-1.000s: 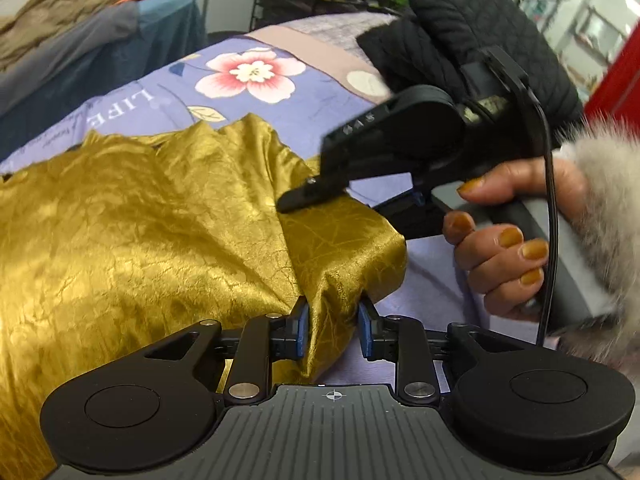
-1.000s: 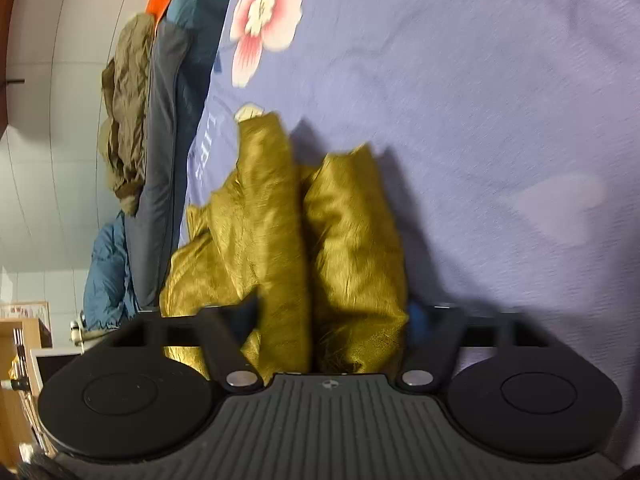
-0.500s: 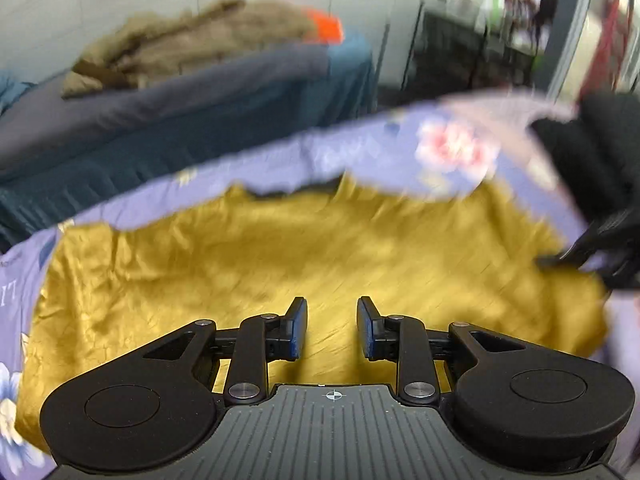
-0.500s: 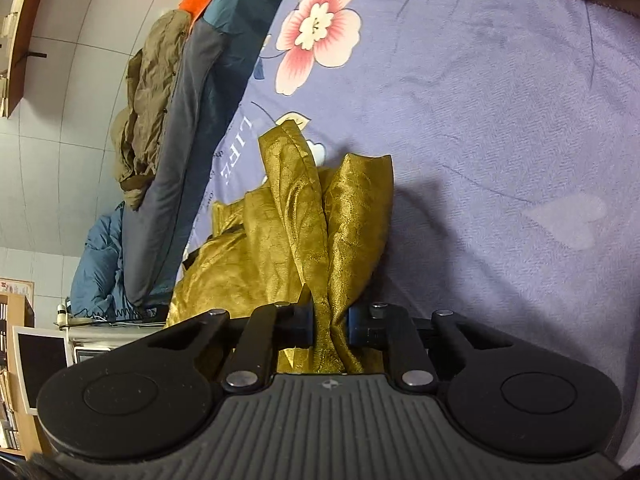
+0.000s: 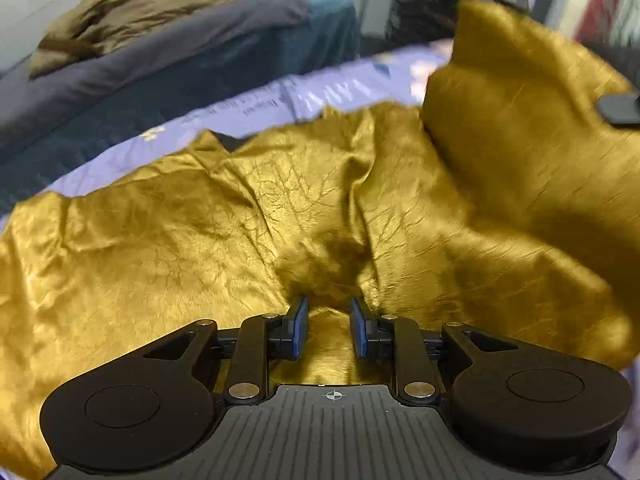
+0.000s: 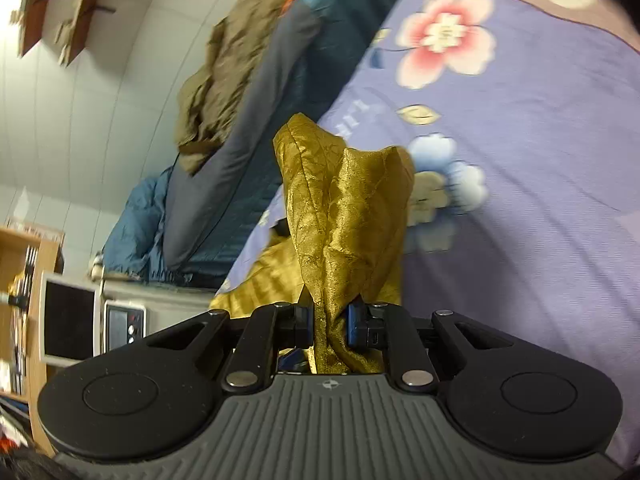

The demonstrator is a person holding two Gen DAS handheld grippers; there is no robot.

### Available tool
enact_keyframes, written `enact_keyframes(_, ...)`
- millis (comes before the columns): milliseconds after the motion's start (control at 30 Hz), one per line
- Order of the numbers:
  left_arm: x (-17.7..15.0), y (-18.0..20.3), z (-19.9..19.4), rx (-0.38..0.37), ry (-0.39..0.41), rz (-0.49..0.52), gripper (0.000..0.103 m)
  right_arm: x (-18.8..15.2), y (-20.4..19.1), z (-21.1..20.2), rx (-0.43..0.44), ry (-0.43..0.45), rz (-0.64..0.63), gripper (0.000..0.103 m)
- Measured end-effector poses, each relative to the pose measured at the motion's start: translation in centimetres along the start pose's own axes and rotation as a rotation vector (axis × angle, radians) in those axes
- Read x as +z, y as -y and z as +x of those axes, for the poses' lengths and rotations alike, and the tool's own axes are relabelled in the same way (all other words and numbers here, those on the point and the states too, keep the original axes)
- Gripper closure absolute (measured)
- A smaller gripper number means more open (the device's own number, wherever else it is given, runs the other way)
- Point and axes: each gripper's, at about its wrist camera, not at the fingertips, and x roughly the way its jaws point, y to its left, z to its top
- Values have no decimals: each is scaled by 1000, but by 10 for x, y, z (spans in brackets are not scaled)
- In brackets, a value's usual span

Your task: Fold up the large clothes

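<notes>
A large shiny gold garment lies spread and wrinkled on a purple floral bedsheet. My left gripper hovers low over its near part, fingers a little apart with gold cloth between them, not clamped. My right gripper is shut on a bunched corner of the gold garment and holds it lifted above the bedsheet. That lifted flap shows at the right of the left wrist view, with the tip of the right gripper at the edge.
A second bed with a dark blue cover and a pile of brown and grey clothes stands behind. A wooden shelf and a monitor show at the left of the right wrist view.
My right gripper closed on the gold corner and raised it off the sheet. My left gripper let go of the fold and swung left over the spread garment.
</notes>
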Motion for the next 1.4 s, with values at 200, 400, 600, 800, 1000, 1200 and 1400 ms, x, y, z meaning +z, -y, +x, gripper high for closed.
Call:
enact_keyframes(200,-44,-20,-74,-49,168,-148,0,-7,-63,10,100,-73,-21,85)
enact_keyframes(400,-77,-45,-106,21,202,-294,0,-21,-153,47,203,-194,-83,85)
enact_keyframes(600,-112,-71,-151,62,230,-382,0,-58,-227,132,175,-319,-215,85)
enact_keyframes(800,-142,-87,-183,102,279,-483,0,-127,-258,226,45,-400,-309,85)
enact_keyframes(1000,-151,-104,-188,128,281,-590,0,-181,-250,303,-138,-445,-442,77)
enact_keyframes(1200,-130,-109,-207,106,383,-600,0,-184,-262,289,-85,-447,-528,42)
enact_keyframes(1400,-81,-82,-223,130,548,-417,0,-138,-272,191,38,-209,-667,25)
